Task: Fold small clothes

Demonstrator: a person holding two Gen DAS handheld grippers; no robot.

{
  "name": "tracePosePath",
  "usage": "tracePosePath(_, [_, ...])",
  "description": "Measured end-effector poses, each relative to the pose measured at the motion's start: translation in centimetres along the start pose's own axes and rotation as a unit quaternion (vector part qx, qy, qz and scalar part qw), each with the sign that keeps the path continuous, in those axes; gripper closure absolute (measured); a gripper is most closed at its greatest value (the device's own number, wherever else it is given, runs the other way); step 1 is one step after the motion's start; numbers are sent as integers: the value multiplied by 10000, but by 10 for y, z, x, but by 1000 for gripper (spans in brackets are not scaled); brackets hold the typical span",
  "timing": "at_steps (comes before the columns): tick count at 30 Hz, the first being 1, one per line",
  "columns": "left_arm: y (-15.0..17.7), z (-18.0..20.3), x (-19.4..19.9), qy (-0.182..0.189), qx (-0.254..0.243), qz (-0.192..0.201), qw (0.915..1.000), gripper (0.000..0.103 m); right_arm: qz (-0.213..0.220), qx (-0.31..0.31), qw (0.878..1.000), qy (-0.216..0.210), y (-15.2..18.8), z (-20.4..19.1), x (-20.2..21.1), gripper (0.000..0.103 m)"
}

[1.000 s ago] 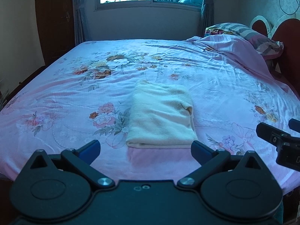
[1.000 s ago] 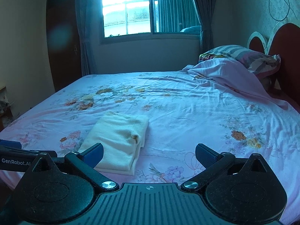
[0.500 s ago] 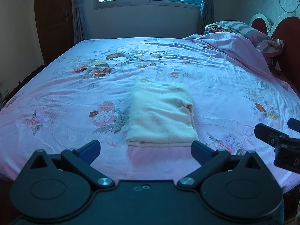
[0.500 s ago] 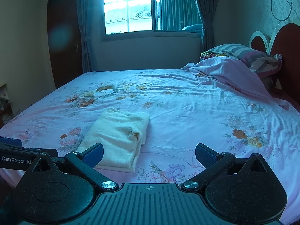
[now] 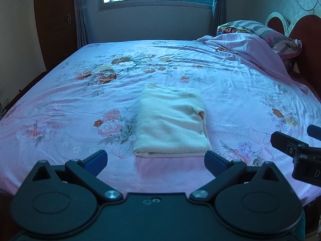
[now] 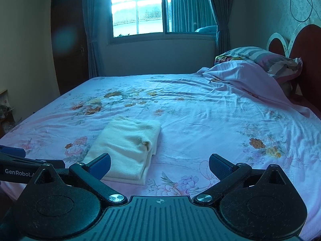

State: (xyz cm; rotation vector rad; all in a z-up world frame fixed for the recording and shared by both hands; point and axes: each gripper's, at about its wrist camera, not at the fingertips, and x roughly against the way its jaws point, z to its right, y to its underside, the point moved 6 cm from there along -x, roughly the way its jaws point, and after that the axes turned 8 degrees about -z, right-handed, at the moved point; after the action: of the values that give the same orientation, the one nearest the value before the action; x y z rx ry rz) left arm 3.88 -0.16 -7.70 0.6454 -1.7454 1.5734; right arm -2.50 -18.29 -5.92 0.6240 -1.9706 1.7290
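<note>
Cream folded garment [image 6: 128,148] shows stacked side layers from right wrist only.

We read one brand only: white letters "GenRobot.A", cut off after the A by the right tongs' own linkage, on the black side of the left tongs [image 6: 22,166] at the left edge of the right wrist view. In the left wrist view, the black body of the right tongs [image 5: 301,152] carries a single pale "D" at the frame's right edge.
</note>
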Motion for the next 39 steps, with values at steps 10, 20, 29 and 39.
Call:
tracePosePath(10, [-1,0,-3,41,-66,-36,10000,2,-64,-41,10000,-25,2,1,-3,0])
tracePosePath(20, [1,-1,-8,59,-85,-86,9999,2,-128,-55,9999,-54,4,-1,-7,0])
tracePosePath(29, [1,-1,-9,58,-89,-87,9999,2,-151,-79,9998,-55,5,0,-8,0])
tracePosePath(39, [1,0,-10,53,-112,-110,9999,2,-175,-86,9998,-59,6,1,-10,0])
